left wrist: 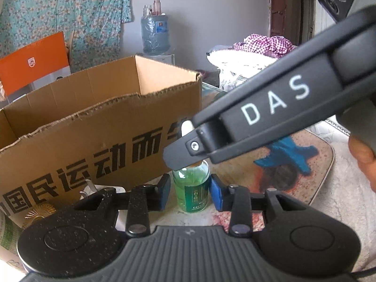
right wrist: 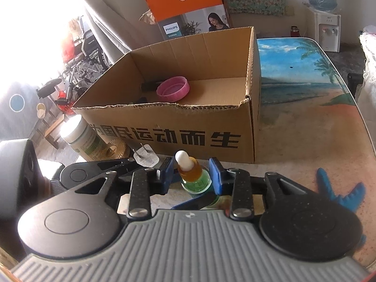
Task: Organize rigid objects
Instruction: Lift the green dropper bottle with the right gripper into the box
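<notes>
A small green glass dropper bottle (left wrist: 192, 188) with a white rubber bulb (right wrist: 182, 158) stands upright on the table, just in front of the cardboard box (right wrist: 164, 117). My left gripper (left wrist: 190, 193) has its blue pads on either side of the bottle's body, with thin gaps showing. My right gripper (right wrist: 191, 175) reaches in from the right and higher up. Its pads flank the bottle's amber neck without pressing on it. In the left wrist view the right gripper (left wrist: 181, 150) crosses the frame and hides the bottle's top. Both grippers are open.
A pink lid (right wrist: 173, 88) and dark items lie in the box. Left of the bottle are a white plug adapter (right wrist: 146, 157), a gold disc (right wrist: 116, 148) and a white jar (right wrist: 82, 138). A blue starfish toy (right wrist: 338, 192) lies to the right on the beach-print table (right wrist: 305, 82).
</notes>
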A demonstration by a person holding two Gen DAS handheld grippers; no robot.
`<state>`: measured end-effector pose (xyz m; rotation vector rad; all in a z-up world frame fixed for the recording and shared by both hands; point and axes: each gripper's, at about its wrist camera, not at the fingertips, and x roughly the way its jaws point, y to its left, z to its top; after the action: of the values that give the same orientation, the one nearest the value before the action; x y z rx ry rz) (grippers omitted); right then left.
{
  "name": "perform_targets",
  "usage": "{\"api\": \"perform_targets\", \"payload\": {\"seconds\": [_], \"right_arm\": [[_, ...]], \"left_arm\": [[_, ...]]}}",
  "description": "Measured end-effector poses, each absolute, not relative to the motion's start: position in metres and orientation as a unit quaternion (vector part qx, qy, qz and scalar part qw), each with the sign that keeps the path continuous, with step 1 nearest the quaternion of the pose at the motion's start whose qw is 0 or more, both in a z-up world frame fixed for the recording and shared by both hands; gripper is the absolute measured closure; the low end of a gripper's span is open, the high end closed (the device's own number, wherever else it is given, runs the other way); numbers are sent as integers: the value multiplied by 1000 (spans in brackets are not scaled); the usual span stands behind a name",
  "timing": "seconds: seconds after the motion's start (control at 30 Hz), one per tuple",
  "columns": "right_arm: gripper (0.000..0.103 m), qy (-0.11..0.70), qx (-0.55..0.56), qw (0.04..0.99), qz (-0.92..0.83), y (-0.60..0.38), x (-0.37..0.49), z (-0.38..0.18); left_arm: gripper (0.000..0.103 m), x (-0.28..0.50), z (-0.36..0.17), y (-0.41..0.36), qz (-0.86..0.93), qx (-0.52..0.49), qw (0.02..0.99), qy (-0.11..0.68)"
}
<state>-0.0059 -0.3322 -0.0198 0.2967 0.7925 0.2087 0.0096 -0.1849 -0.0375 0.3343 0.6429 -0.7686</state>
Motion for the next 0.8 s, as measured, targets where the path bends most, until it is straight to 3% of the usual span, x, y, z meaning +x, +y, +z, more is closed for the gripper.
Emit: {"api": "perform_targets", "payload": {"seconds": [0.17,0.43,0.8], "right_arm": [[71,386,146,905,100,-333,-3,-23],[82,379,147,908,100,-334,-10,-18],[83,311,111,931,153,-323,-16,65]], "left_arm": [[69,11,-42,-188,-366,159,864,308],[70,0,-33,-190,-371,151,864,306],[70,8,60,-161,-355,142,890,247]]}}
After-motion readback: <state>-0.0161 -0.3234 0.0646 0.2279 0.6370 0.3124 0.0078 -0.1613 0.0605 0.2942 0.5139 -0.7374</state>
